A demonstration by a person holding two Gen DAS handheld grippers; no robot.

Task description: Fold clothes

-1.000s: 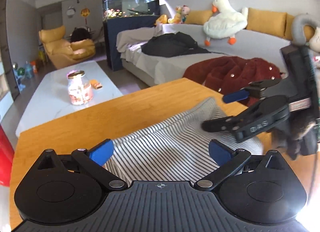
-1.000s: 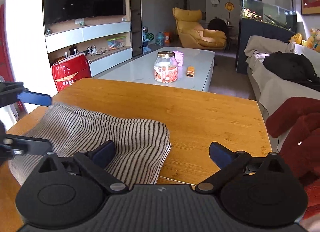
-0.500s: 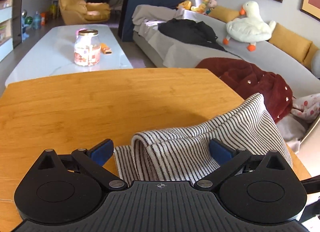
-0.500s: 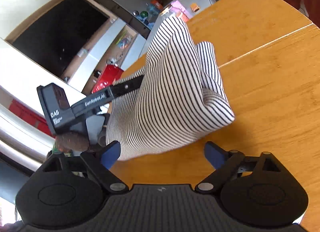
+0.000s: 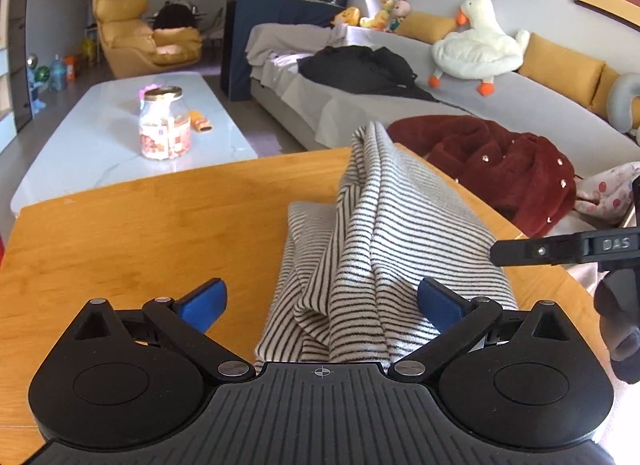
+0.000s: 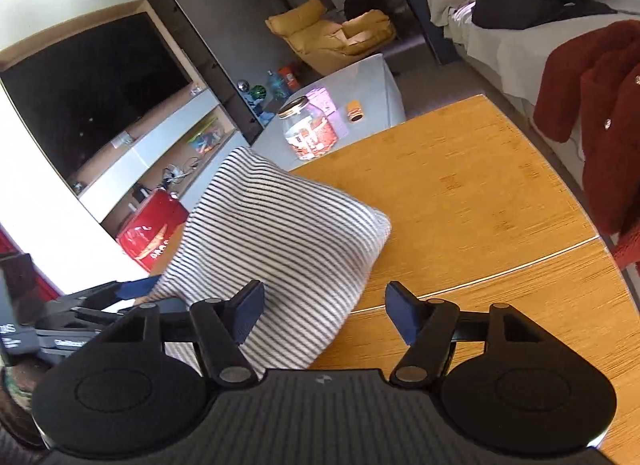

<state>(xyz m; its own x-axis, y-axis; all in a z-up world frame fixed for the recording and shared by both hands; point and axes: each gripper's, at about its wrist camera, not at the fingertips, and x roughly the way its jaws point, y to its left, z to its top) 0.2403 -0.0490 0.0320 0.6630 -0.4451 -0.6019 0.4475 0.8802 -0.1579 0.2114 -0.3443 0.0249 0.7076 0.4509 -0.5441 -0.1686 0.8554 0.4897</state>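
The striped garment (image 5: 384,241) lies bunched on the wooden table (image 5: 140,233), a soft, slightly fuzzy knit in off-white with thin dark stripes. Seen from the left wrist, it sits toward the table's right edge, heaped into loose folds, with one ridge of cloth rising to a rounded peak and a flatter layer spread beneath it. From the right wrist the same garment (image 6: 280,241) bulges like a puffed pillow with a rounded corner near the middle of the table, its left part reaching past the table's left edge.

The left gripper (image 5: 320,305) hovers low over the near end of the cloth, its jaws spread wide; the smooth blue pads stand on either side of the folds, the right one against the fabric, and grasp nothing. The right gripper (image 6: 324,313) is also released, its jaws parted, the left blue pad over the stripes and the right one over bare wood. In the left wrist view, a matte black finger of the right gripper (image 5: 560,251) reaches in from the right edge toward the cloth.

The tabletop is warm, honey-coloured bamboo with a fine grain and a thin pale seam (image 6: 480,269) across it. Beyond its far edge stands a glass jar (image 5: 165,123) on a glossy white coffee table (image 5: 100,145), and a plush dark red coat (image 5: 500,161) slumps on the grey sofa (image 5: 500,105).
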